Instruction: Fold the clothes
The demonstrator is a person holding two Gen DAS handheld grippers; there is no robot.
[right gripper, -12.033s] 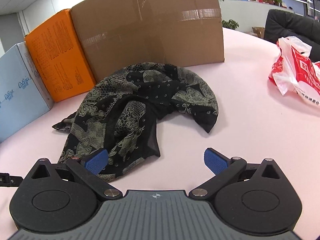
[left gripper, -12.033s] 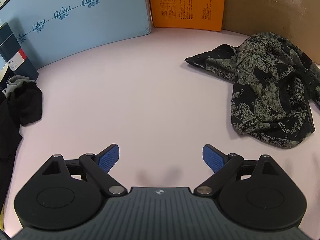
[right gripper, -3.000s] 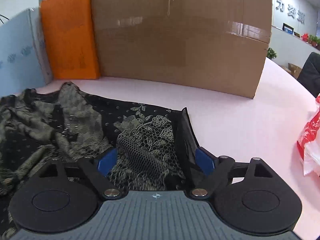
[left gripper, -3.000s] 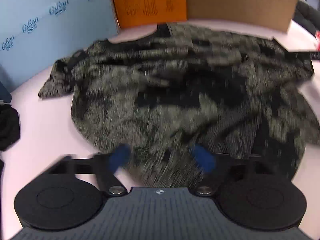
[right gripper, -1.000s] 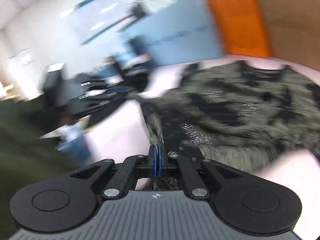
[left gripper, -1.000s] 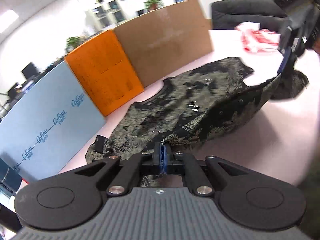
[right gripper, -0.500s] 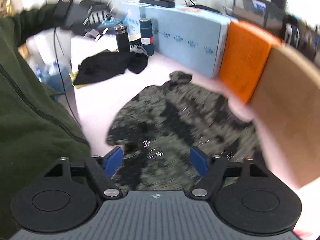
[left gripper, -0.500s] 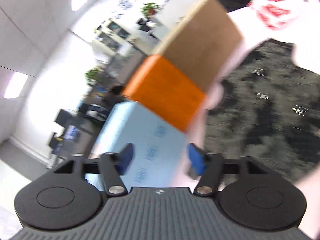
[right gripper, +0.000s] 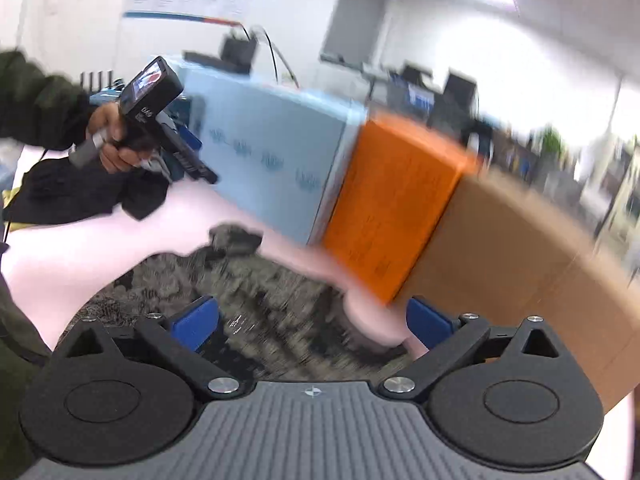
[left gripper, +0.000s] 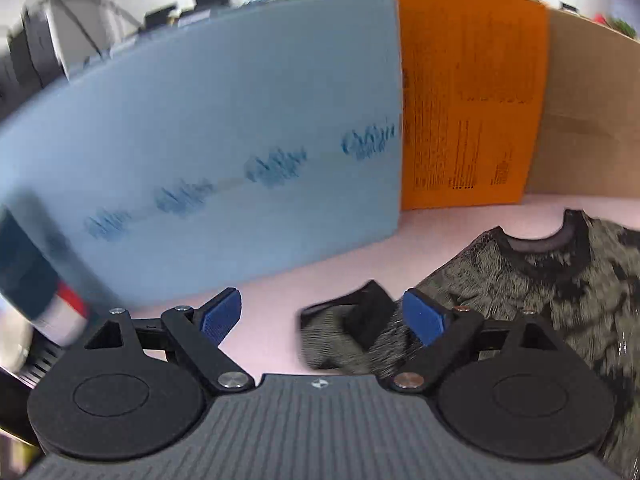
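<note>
Three boxes upright in a row along the far side of the pale pink table (left gripper: 272,296): long light blue box with dark blue lettering (left gripper: 220,140), then orange box with small black print (left gripper: 468,100), then plain brown cardboard box (left gripper: 584,140). Side by side, faces touching or nearly so. All closed toward the cameras, so contents cannot be told. At the left rim of the left wrist view, a dark cylindrical container with a red and white band (left gripper: 32,280), blurred, close to the blue box's near end.

In front of the boxes, black and olive patterned top (left gripper: 560,280), spread flat on the table with its round neckline toward the orange and brown boxes. One short sleeve out to the left, ending just short of the blue box, with a strip of bare pink between sleeve and box.

Left gripper (left gripper: 320,312) with blue pads apart and jaws opening; the sleeve end below the gap, not pinched, right pad over the fabric, left pad over bare table. Right gripper (right gripper: 312,320) likewise opening, pads wide, blurred fabric beneath the gap, nothing pressed.

From the right wrist, plenty of bare table left of the top, up to a heap of plain black cloth (right gripper: 80,192) near that edge. Above the heap, a hand (right gripper: 112,144) in a dark green sleeve (right gripper: 36,108), gripping the left tool's handle.
</note>
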